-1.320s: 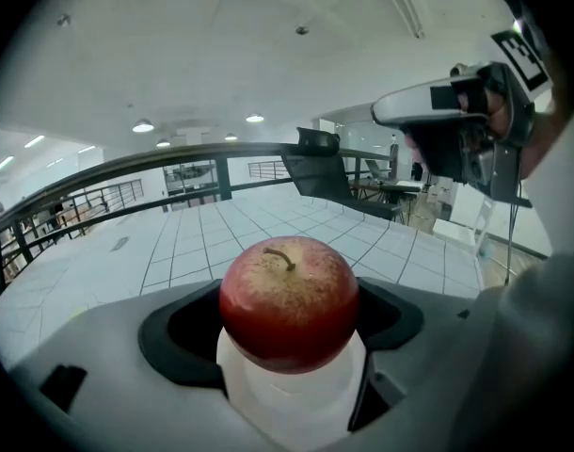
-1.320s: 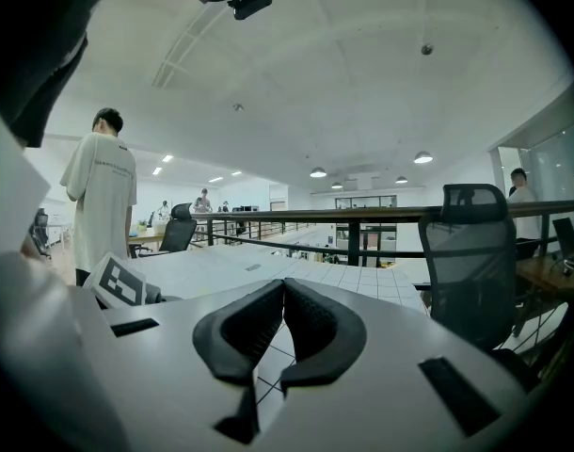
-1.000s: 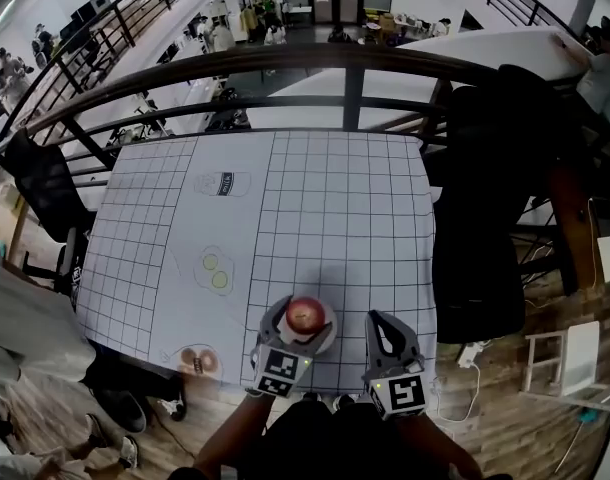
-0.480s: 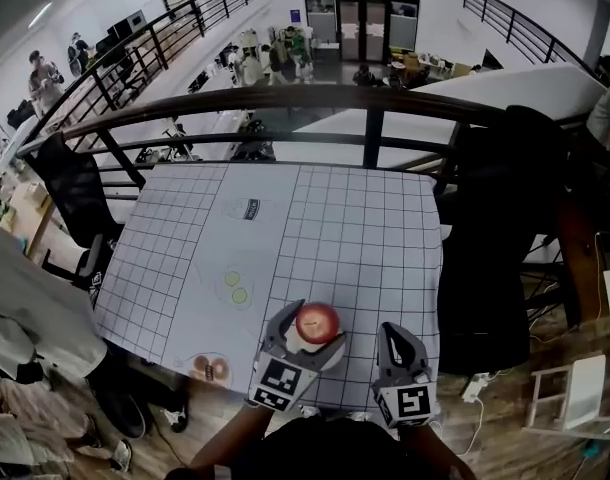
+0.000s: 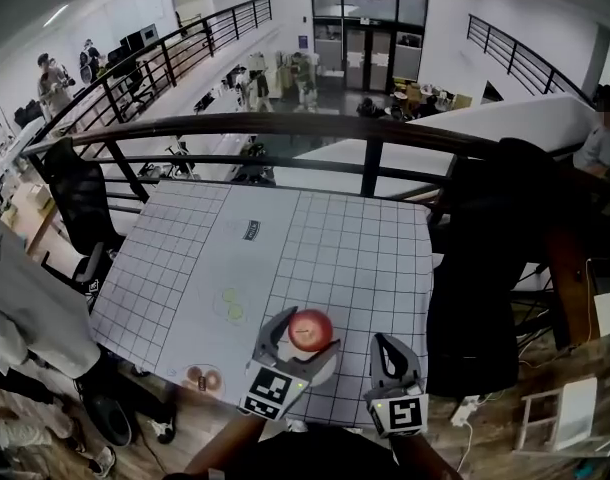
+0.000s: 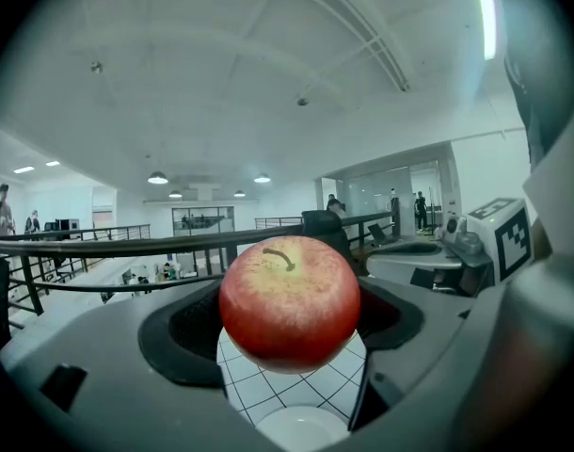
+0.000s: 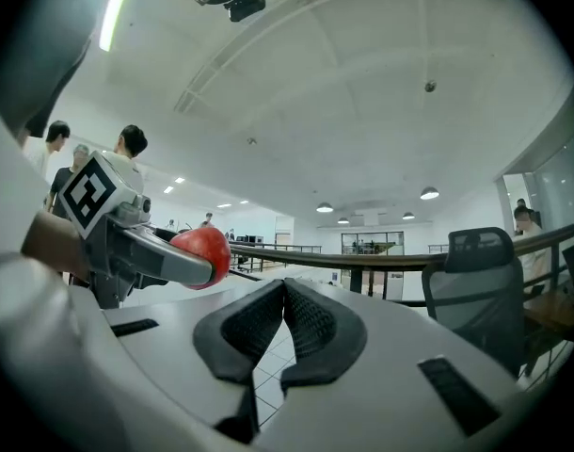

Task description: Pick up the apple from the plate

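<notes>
A red apple [image 5: 310, 329] sits clamped between the jaws of my left gripper [image 5: 305, 332], which is shut on it. In the left gripper view the apple [image 6: 289, 299] hangs stem up above the white plate [image 6: 301, 428], apart from it. The plate rests on the gridded table sheet [image 5: 335, 238] near its front edge. To the right, my right gripper [image 5: 390, 356] hovers with its pads pressed together and nothing between them [image 7: 284, 316]. From the right gripper view the apple [image 7: 202, 252] shows at the left in the other gripper [image 7: 127, 243].
The sheet carries printed pictures: green slices [image 5: 230, 303], a brown ring [image 5: 200, 378], a label [image 5: 253, 233]. A dark railing [image 5: 285, 128] runs behind the table, with a drop beyond. A black chair [image 5: 485, 268] stands to the right. A person [image 5: 25, 308] is at the left.
The left gripper has lifted the apple off the plate, and it now hangs above it. The right gripper stays shut beside it. The head view has tilted up.
</notes>
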`<state>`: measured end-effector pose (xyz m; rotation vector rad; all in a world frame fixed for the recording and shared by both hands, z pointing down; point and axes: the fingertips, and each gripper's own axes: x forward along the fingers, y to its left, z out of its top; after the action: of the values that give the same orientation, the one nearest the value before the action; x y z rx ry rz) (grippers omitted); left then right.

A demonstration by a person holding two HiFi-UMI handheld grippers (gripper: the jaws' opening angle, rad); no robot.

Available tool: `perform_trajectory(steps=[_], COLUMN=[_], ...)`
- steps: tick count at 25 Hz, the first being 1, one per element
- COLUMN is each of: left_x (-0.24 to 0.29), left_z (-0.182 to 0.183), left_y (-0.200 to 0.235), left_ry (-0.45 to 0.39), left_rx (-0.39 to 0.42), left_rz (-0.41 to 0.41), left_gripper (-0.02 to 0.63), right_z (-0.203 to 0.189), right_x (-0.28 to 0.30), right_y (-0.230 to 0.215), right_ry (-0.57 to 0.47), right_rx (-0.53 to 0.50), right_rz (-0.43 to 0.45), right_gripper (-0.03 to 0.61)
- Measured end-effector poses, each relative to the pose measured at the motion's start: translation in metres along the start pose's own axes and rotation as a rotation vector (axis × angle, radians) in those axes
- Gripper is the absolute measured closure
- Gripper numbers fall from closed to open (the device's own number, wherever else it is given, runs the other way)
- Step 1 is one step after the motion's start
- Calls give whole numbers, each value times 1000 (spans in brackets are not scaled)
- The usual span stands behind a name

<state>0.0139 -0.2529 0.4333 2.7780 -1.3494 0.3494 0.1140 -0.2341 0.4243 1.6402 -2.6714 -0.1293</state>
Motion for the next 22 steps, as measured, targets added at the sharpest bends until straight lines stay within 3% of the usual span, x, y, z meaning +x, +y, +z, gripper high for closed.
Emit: perform_trajectory(steps=[8, 22], left_x=[-1, 2], left_z=[9, 4], left_y=[-6, -7], left_ry=[-49, -33], left_rx=[19, 9], left_rz=[-20, -28], left_gripper=[184, 184], right_z=[14, 21], right_x=[1, 4], right_y=[-2, -7], right_ry=[-44, -61], right_rx=[-39, -50], right_rz=[-9, -39], right_gripper=[555, 554])
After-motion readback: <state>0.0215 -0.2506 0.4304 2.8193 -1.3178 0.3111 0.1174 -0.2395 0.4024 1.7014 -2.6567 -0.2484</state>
